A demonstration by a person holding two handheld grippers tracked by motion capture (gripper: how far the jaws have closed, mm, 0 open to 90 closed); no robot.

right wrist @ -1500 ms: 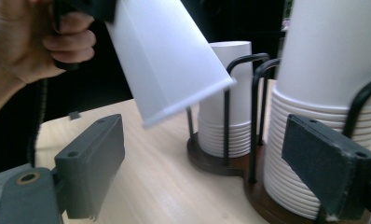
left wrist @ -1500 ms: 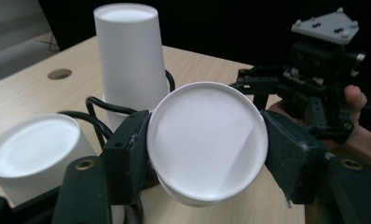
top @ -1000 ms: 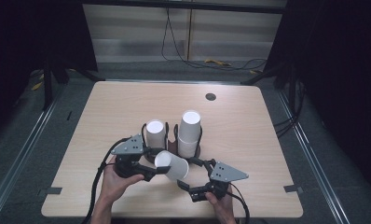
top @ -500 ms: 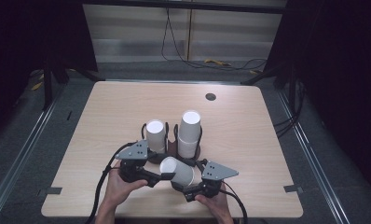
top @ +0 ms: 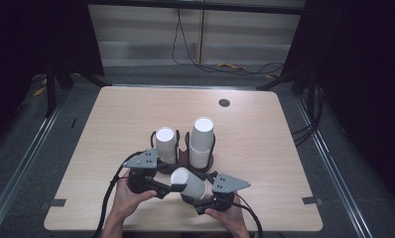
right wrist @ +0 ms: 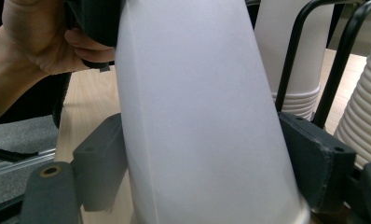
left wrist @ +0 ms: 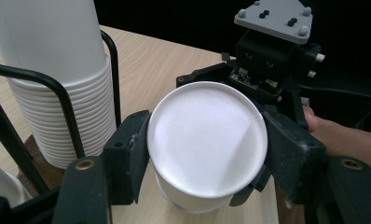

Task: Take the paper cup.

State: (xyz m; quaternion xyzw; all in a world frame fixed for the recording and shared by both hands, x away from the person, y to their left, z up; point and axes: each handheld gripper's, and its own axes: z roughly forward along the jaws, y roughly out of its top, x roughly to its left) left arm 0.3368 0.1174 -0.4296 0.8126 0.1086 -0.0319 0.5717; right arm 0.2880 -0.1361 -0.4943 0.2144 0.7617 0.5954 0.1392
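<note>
Wooden table (top: 116,124), plain unlabelled cup (top: 188,182)

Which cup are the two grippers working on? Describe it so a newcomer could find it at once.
On the wooden table, find the black wire rack holding two upright stacks of white cups. Just in front, toward the person, one white paper cup lies tilted between the left gripper and right gripper, the only cup outside the stacks.

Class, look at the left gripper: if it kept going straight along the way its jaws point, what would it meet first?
The left gripper already clamps the white paper cup; straight beyond it sits the right gripper, probably the first thing met, though depth is hard to judge.
</note>
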